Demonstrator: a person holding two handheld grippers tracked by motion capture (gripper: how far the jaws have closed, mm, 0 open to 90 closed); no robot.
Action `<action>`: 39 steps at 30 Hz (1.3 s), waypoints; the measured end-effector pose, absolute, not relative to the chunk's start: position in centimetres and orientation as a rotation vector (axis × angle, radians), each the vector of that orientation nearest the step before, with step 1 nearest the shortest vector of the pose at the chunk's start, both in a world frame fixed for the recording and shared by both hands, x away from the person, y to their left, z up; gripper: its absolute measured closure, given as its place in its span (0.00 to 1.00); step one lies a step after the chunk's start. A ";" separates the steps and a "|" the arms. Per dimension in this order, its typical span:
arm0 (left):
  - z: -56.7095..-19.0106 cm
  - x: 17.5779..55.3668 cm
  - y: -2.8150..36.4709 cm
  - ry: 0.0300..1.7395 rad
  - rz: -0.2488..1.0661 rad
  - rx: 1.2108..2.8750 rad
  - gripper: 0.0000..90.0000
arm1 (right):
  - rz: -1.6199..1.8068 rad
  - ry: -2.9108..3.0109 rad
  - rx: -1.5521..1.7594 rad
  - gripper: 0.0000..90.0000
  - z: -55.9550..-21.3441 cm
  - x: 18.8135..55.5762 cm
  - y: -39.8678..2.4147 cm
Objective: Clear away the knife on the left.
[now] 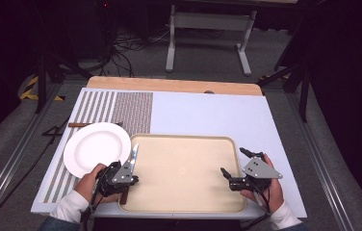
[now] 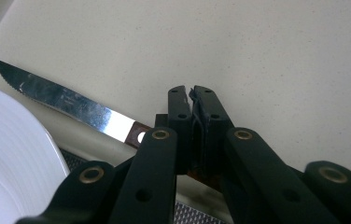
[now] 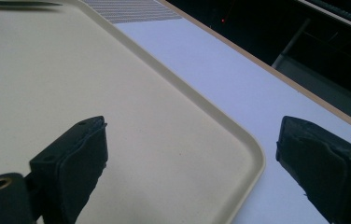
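A steak knife [image 1: 134, 155] with a serrated steel blade [image 2: 71, 100] and a brown handle lies at the left rim of the beige tray [image 1: 184, 139], blade pointing away from me. My left gripper [image 1: 130, 180] is shut on the knife's handle, and its black jaws [image 2: 192, 95] meet over it above the tray floor [image 2: 257, 56]. The handle is mostly hidden beneath the jaws. A white plate [image 1: 97, 149] sits just left of the knife [image 2: 5, 154]. My right gripper [image 1: 233, 161] stands open [image 3: 192, 126] over the tray's right rim [image 3: 201, 100] with nothing between its fingers.
The tray and plate rest on a white board [image 1: 208, 113] with a striped mat [image 1: 121, 108] on its left part. A thin brown item [image 1: 80, 124] lies behind the plate. A wooden table edge [image 1: 169, 84] runs along the far side, with dark floor and cables beyond.
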State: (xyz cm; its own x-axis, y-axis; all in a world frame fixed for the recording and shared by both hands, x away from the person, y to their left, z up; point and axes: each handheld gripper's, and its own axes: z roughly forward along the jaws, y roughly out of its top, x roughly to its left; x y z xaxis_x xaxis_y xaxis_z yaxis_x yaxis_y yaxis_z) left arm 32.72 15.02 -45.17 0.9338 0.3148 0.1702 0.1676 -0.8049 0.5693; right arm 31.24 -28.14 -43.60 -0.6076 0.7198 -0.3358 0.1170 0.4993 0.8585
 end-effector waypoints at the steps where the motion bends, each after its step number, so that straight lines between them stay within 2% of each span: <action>1: -45.2 32.6 15.1 0.352 0.350 2.521 0.95 | 1.097 2.041 0.684 0.11 -43.6 31.2 -28.1; 8: -44.9 32.2 15.4 0.356 0.411 2.471 0.92 | 1.100 2.035 0.686 0.11 -43.5 31.2 -28.2; 17: -44.0 31.6 16.4 0.356 0.491 2.350 0.83 | 1.109 2.029 0.679 0.11 -43.4 31.1 -28.1; 18: -43.9 31.6 16.5 0.356 0.498 2.341 0.78 | 1.109 2.031 0.679 0.11 -43.4 31.1 -28.1; 23: -43.5 31.4 16.9 0.379 0.576 2.280 0.73 | 1.113 2.029 0.676 0.11 -43.4 31.0 -28.1; 26: -43.3 31.4 17.1 0.397 0.610 2.252 0.67 | 1.117 2.027 0.669 0.11 -43.3 30.9 -28.0; 39: -43.1 31.4 17.4 0.426 0.657 2.214 0.45 | 1.141 2.019 0.675 0.12 -43.1 30.8 -28.1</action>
State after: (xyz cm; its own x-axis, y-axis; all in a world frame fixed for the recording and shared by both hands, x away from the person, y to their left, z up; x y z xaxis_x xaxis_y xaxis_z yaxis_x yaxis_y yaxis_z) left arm 31.40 17.38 -43.10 0.8108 0.4904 0.3196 0.0913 -0.6453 0.7584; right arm 30.79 -28.09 -43.07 -0.6113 0.7220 -0.3240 0.0947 0.4733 0.8758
